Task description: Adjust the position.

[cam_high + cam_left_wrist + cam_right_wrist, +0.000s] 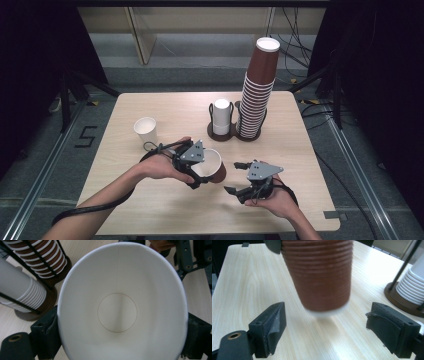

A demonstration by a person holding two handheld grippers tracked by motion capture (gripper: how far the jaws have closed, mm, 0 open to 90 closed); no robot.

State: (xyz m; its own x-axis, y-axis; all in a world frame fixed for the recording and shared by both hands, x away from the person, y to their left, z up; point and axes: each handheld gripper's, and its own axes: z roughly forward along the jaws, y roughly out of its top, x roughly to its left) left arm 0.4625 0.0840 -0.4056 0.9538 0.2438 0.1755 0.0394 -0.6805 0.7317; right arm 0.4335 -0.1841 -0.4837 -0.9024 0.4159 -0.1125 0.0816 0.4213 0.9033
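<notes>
A brown ribbed paper cup point(216, 169) with a white inside lies tilted on its side above the table's front middle. My left gripper point(202, 172) is shut on it near the rim. In the left gripper view the cup's white interior point(117, 290) faces the camera, and the left gripper point(122, 338) has a black jaw pressed against each side. My right gripper point(235, 177) stands open just right of the cup's base. In the right gripper view the cup's brown wall point(319, 275) hangs ahead of the right gripper point(332, 330), whose jaws are wide apart and touch nothing.
On the wooden table point(150, 210) a single white cup point(146, 130) stands upright at the left. A short stack of white cups point(221, 117) and a tall stack of brown cups point(257, 95) sit in a dark double holder at the back middle. Cables lie on the floor beyond.
</notes>
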